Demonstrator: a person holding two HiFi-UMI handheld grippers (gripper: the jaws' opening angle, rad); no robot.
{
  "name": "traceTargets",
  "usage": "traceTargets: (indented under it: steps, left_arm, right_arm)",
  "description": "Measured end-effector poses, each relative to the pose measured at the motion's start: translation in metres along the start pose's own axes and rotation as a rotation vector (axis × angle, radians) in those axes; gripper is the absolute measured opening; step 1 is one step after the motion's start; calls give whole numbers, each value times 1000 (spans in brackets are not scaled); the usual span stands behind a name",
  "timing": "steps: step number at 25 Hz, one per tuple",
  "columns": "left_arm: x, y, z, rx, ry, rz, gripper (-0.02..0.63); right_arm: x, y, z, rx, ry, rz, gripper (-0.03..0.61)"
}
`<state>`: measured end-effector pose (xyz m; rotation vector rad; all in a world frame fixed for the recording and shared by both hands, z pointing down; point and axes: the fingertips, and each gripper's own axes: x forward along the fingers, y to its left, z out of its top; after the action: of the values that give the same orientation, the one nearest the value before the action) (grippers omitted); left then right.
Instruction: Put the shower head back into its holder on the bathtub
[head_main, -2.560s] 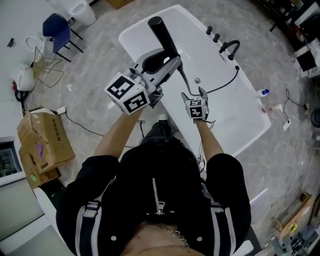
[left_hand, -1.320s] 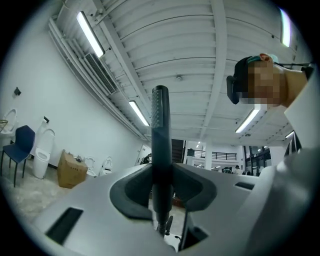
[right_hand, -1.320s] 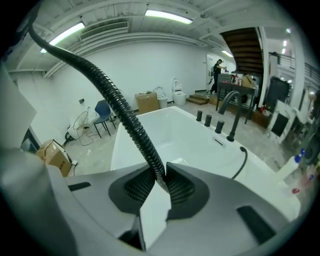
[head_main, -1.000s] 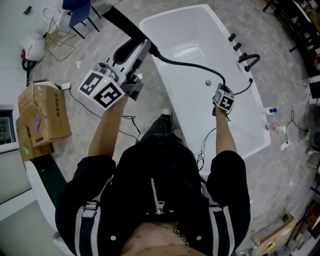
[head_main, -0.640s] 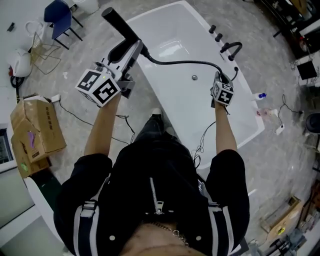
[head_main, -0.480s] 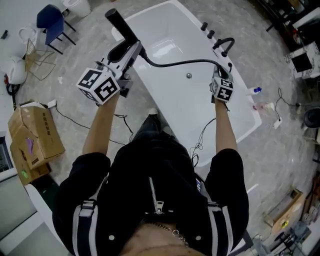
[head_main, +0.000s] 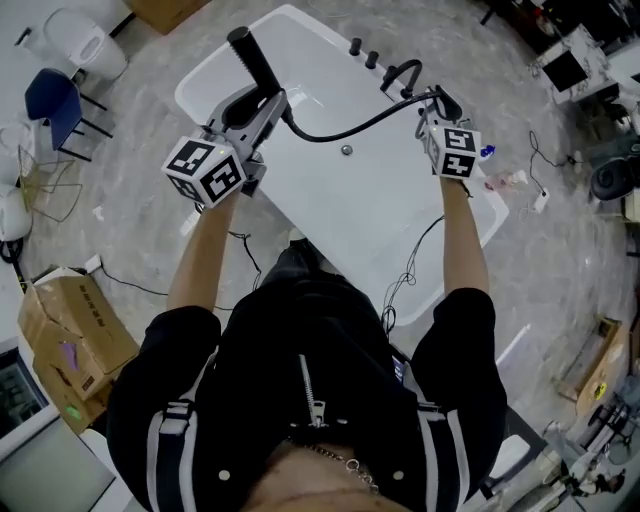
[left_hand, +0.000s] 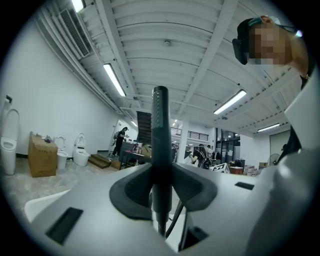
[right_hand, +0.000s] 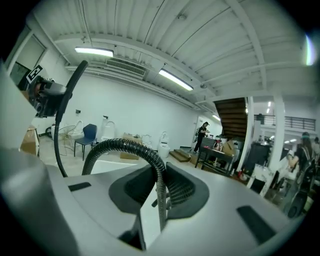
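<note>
Two grips: your left gripper (head_main: 262, 102) is clamped on the slim black cylindrical shower head (head_main: 250, 55), well left of the black curved tap (head_main: 402, 75); your right gripper (head_main: 432, 108) pinches the black ribbed hose (head_main: 335, 127) just beside that tap. Give the hose slack and carry the head toward the tap, where its holder likely sits.
</note>
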<state>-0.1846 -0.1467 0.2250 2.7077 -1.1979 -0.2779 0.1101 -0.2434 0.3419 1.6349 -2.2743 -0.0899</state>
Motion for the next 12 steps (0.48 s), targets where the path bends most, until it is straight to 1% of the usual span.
traceTargets:
  steps: [7,12]
  left_arm:
    - [68,8,-10,-33,34,-141,131]
    - [108,10,-24,-55,67,-230,132]
  right_arm:
    - [11,-49,51,-30,-49,-86,72]
    - [23,-81,74,-40,-63,-147,72]
